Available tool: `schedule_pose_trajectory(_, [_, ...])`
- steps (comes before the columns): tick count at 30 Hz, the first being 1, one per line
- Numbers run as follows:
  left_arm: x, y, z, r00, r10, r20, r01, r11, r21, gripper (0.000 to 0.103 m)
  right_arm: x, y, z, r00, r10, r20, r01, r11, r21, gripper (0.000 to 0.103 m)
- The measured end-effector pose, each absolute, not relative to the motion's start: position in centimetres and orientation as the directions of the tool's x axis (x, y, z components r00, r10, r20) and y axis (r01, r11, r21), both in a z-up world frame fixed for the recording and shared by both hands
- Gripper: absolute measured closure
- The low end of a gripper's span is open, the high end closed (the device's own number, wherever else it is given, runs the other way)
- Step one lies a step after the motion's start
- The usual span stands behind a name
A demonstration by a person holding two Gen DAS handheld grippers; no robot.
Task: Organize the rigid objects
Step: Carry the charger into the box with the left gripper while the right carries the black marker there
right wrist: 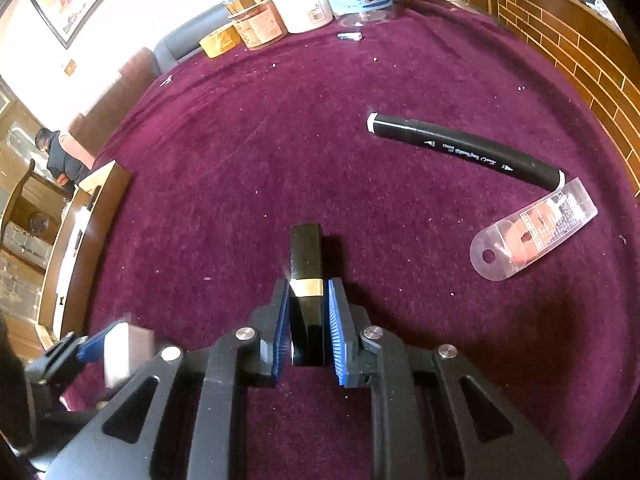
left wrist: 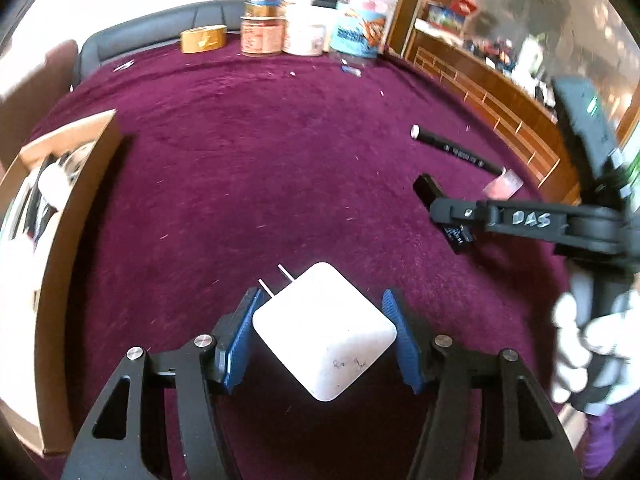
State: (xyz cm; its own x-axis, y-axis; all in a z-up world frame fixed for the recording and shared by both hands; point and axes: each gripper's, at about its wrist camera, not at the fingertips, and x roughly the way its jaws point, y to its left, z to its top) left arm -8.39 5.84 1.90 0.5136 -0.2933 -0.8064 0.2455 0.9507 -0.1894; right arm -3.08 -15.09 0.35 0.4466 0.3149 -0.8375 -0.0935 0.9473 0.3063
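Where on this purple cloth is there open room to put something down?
The broad middle of the purple cloth is bare, between the cardboard box on the left and the black marker on the right. It's crowded at the far edge, where tins and jars stand, and around the clear packet.

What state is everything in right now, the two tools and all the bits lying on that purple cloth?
Left tool: shut on charger.
Charger: held above the cloth, prongs pointing away.
Right tool: shut on black case.
Black case: held, gold band between the pads.
Marker: lying flat, capped.
Clear packet: lying flat beside the marker's end.
Box: open, holding items.
Jars: upright at the far edge.
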Motion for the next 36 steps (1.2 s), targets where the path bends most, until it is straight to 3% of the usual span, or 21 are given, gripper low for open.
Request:
schedule_pose_trajectory(3, [-9.5, 7.7, 3.4, 0.538, -0.319, -0.780, 0.226, 0.946, -0.231, 0.048, -3.5, -14.6, 0.4, 0.462, 0.303, -0.833, -0.112, 0.952, 0.285, 0.088])
schedule_pose_trajectory(7, [-11.1, 11.4, 5.6, 0.583, -0.325, -0.744, 0.187, 0.946, -0.266, 0.048, -3.8, -14.7, 1.0, 0.464, 0.384, -0.798, -0.126, 0.920, 0.370, 0.088])
schedule_pose_trajectory(13, [-11.9, 19.4, 7.4, 0.655, -0.216, -0.725, 0.046, 0.968, -0.247, 0.048, -4.0, -12.2, 2.9, 0.448, 0.478, -0.756, -0.175, 0.876, 0.450, 0.088])
schedule_pose_trajectory(21, [-11.4, 29.7, 4.6, 0.606, -0.005, -0.796, -0.180, 0.973, -0.143, 0.048, -3.7, -4.6, 4.6, 0.369, 0.569, -0.735, -0.297, 0.821, 0.487, 0.087])
schedule_pose_trajectory(29, [-9.1, 33.9, 1.0, 0.516, 0.023, -0.856, -0.217, 0.971, -0.104, 0.047, -3.7, 3.1, 5.7, 0.294, 0.620, -0.728, -0.402, 0.771, 0.495, 0.087])
schedule_pose_trajectory(36, [-7.1, 35.2, 0.3, 0.534, 0.078, -0.842, -0.225, 0.973, -0.053, 0.046, -2.7, 9.3, 5.9, 0.217, 0.644, -0.734, -0.444, 0.734, 0.513, 0.087])
